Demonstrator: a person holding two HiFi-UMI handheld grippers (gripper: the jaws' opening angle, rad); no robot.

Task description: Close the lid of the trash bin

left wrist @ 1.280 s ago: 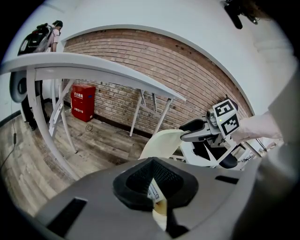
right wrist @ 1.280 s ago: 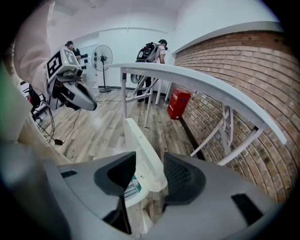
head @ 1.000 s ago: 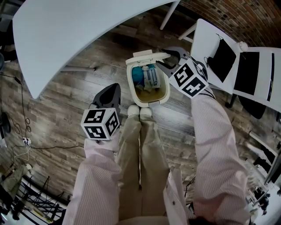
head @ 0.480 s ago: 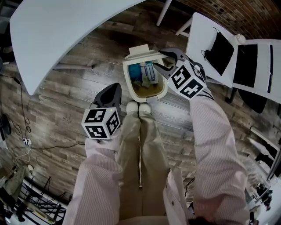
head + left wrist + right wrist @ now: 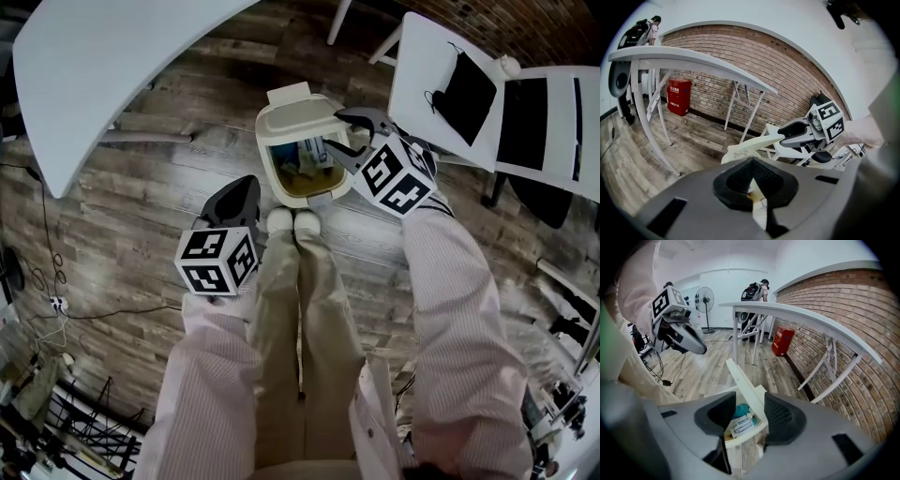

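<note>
The cream trash bin [image 5: 323,187] stands on the wood floor just past my shoes. Its lid [image 5: 291,120] leans about halfway down over the opening, with a blue item and a white packet [image 5: 314,152] still showing inside. My right gripper [image 5: 354,134] is open at the lid's right edge. In the right gripper view the tilted lid [image 5: 743,380] runs between the spread pads [image 5: 783,416] of the right gripper [image 5: 750,416]. My left gripper [image 5: 248,184] hangs left of the bin, apart from it. It is shut with nothing in it [image 5: 752,180].
A white table [image 5: 94,66] spans the far left. White chairs [image 5: 441,66] with black items on them stand at the right, close to the bin. Cables [image 5: 47,281] trail on the floor at the left. A red box [image 5: 678,96] sits by the brick wall.
The lid has swung from upright to about halfway down over the bin. My right gripper moved with its right edge. The left gripper has stayed where it was.
</note>
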